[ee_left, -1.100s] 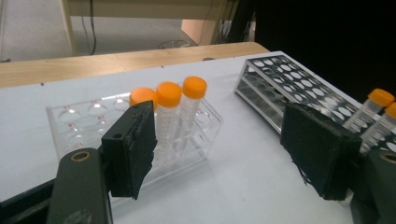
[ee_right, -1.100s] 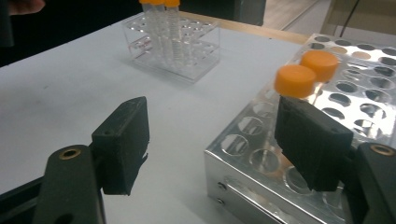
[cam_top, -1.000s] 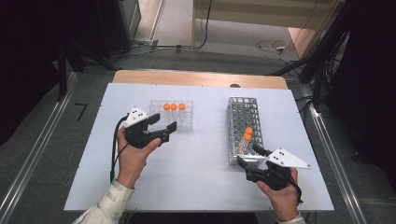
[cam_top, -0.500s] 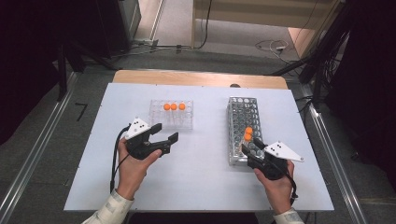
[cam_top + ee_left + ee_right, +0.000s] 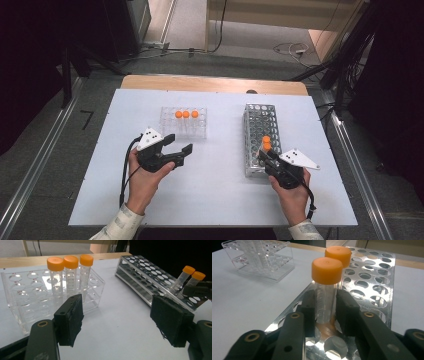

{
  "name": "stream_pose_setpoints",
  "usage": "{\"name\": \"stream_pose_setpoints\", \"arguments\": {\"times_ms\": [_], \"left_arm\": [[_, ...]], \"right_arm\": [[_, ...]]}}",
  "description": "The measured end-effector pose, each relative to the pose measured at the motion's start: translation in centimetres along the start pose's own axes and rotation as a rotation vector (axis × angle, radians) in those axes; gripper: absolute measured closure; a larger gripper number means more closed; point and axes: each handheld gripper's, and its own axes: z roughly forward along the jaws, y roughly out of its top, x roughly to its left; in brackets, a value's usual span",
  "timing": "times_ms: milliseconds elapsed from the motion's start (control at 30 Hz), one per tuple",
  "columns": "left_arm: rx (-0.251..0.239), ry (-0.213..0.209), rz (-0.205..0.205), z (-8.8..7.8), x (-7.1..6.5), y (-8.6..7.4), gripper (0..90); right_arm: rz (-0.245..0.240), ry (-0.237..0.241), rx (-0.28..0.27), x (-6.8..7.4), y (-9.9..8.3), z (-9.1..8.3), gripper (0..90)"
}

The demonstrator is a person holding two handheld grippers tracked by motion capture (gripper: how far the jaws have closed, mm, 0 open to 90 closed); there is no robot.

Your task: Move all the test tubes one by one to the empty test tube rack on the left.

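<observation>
In the right gripper view, the pads at centre cover the lower part of the nearer tube [image 5: 325, 290], and the clear rack [image 5: 262, 260] runs off the upper left edge. The printed marks on the tubes [image 5: 71, 275] are too small to read.

Bright white worktop [image 5: 215, 200], dark all round. Soft, faint shadows. Glare on the clear rack [image 5: 37, 290]. Close tool [image 5: 325, 312] parts blurry.
</observation>
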Motion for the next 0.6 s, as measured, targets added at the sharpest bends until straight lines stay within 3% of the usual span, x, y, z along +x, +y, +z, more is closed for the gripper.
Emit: {"name": "stream_pose_setpoints", "arguments": {"times_ms": [233,600], "left_arm": [[0.003,-0.005,-0.001,0.0,-0.1,0.0,27.1],[-0.003,-0.004,-0.002,-0.1,0.0,0.1,26.8]], "right_arm": [[0.011,0.011,-0.029,0.1,0.3,-0.6,71.6],[0.033,0.041,-0.115,0.0,2.6,-3.2,71.4]]}}
